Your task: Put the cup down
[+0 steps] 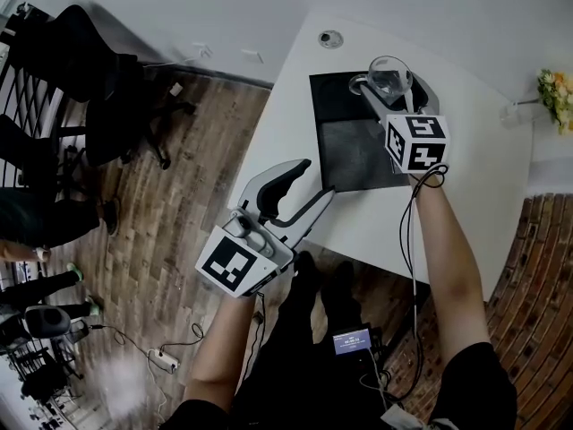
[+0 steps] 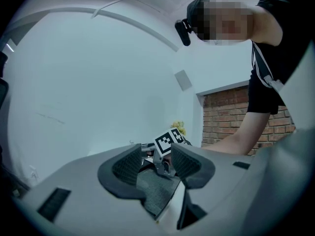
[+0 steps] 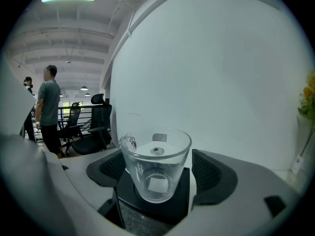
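A clear glass cup [image 1: 390,77] stands upright between the jaws of my right gripper [image 1: 392,90], over the far end of a black mat [image 1: 345,155] on the white table [image 1: 483,186]. In the right gripper view the cup [image 3: 156,163] fills the gap and both pads [image 3: 209,173] meet its sides, so the gripper [image 3: 156,176] is shut on it. I cannot tell whether its base touches the mat [image 3: 170,213]. My left gripper [image 1: 313,179] hovers at the table's near edge, open and empty [image 2: 153,165].
A round grommet [image 1: 330,38] sits in the table's far left corner. Yellow flowers [image 1: 557,97] stand at the right edge. Left of the table are wood floor, black office chairs [image 1: 89,70] and a power strip [image 1: 163,359]. A person [image 3: 48,107] stands far off.
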Demonstrator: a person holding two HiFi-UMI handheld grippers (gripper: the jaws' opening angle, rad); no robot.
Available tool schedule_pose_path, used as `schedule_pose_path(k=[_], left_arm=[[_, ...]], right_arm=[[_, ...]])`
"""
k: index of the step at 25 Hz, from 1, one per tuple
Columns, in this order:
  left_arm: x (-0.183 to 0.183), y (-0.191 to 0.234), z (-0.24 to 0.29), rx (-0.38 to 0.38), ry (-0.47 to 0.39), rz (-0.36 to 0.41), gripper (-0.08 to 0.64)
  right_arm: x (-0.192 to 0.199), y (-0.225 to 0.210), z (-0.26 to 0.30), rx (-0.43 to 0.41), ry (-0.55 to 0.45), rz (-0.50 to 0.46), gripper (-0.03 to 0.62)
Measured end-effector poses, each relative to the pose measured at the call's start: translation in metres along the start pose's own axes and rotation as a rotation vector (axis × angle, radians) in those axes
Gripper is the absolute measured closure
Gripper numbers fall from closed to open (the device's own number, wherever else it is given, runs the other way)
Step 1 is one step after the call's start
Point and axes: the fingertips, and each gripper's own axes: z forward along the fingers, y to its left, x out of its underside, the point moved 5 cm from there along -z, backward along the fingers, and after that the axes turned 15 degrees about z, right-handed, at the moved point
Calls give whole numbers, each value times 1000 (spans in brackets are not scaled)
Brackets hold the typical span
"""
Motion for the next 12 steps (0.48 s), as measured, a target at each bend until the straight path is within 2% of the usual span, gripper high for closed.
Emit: schedule_pose_path(k=[8, 12], left_arm=[[-12, -5, 1, 41, -25, 12, 380], [-18, -7, -1, 36, -15, 22, 380]], right_arm=[[-2, 1, -20, 9, 2, 26, 181], [-6, 0, -31, 19, -12, 44, 182]])
